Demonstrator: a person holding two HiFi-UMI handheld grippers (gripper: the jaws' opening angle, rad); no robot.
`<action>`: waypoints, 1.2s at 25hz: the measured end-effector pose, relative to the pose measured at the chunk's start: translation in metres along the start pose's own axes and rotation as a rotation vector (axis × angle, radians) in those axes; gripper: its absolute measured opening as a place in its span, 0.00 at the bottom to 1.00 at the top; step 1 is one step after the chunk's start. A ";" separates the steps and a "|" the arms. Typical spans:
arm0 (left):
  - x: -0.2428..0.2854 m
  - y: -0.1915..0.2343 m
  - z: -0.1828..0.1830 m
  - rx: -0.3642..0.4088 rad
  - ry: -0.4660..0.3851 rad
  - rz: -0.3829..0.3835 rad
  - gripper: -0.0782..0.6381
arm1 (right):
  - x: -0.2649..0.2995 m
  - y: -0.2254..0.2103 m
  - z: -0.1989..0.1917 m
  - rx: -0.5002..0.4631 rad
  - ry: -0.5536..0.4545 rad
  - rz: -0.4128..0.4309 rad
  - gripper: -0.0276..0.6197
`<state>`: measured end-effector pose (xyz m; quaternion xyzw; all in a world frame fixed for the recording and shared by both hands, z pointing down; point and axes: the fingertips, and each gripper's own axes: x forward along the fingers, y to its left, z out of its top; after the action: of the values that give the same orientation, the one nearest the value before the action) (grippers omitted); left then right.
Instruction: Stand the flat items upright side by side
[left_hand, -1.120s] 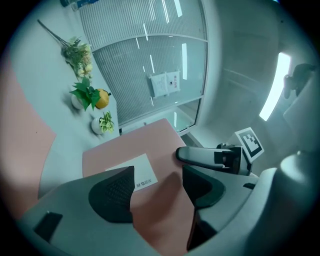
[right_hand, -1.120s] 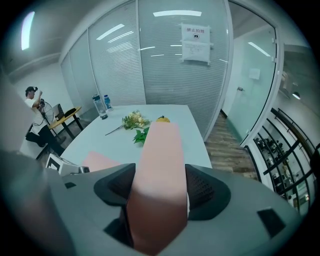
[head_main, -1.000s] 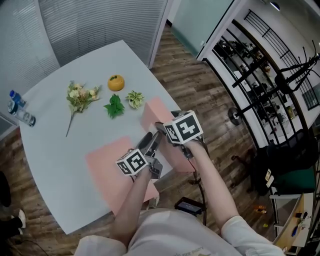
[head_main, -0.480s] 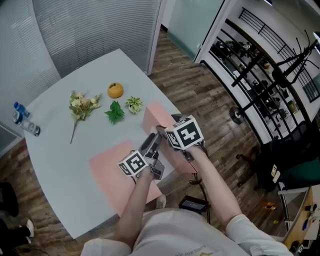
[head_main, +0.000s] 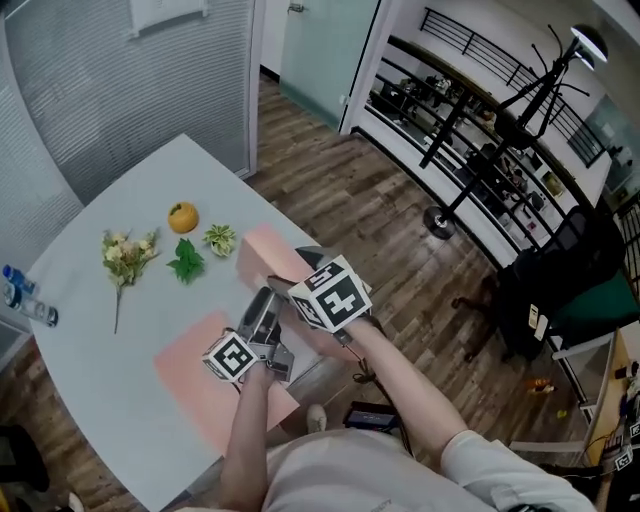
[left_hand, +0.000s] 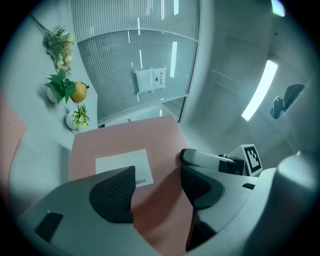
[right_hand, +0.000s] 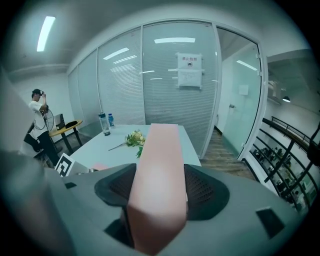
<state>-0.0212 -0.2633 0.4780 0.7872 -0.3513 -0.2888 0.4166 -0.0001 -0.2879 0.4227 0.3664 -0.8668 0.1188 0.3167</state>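
**Fig.** Head view w/ both gripper views.

- **Right gripper:** Your right gripper (right_hand: 157, 192) has its jaws clenched on the pink flat item (head_main: 262, 250). In the right gripper view you see that item edge-on. It runs straight out btwn the two pads, w/ one pad pressed to each face.
- **Held item:** In the head view it is raised on edge over the surface (head_main: 85, 365), by the corner at your right. Whether its lower edge touches the surface can't be told.
- **Left gripper:** Your left gripper (left_hand: 157, 189) sits just beside the held item, pointing at its broad face. In the left gripper view that face, w/ a white label (left_hand: 122, 165), fills the gap btwn the jaws. Those jaws have just been narrowing a little but stand apart, released, w/ the pads pressing on nothing. One finger and the marker cube of your right gripper show at the right of that view, at the item's edge.
- **Other flat item:** A second pink item (head_main: 190, 375) lies flat along the edge nearest you, partly under your left gripper.
- **Toward the far corner:** An orange fruit (head_main: 182, 217), a small potted plant (head_main: 220, 238), a green leaf sprig (head_main: 186, 262) and a flower bunch (head_main: 125, 255) sit in a loose group.
- **Left corner:** Water bottles (head_main: 20, 300) lie here, well apart from the rest.
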 end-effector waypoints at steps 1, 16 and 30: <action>-0.001 -0.003 -0.002 0.005 0.005 0.004 0.49 | -0.003 0.001 -0.001 0.001 -0.009 -0.001 0.52; 0.008 -0.038 0.002 0.086 -0.020 -0.030 0.49 | -0.049 -0.004 0.014 -0.028 -0.275 -0.055 0.52; 0.007 -0.047 -0.010 0.074 -0.043 -0.039 0.51 | -0.072 -0.004 0.008 -0.043 -0.395 -0.036 0.52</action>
<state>0.0049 -0.2451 0.4413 0.8026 -0.3550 -0.3004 0.3736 0.0369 -0.2537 0.3703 0.3913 -0.9077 0.0205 0.1501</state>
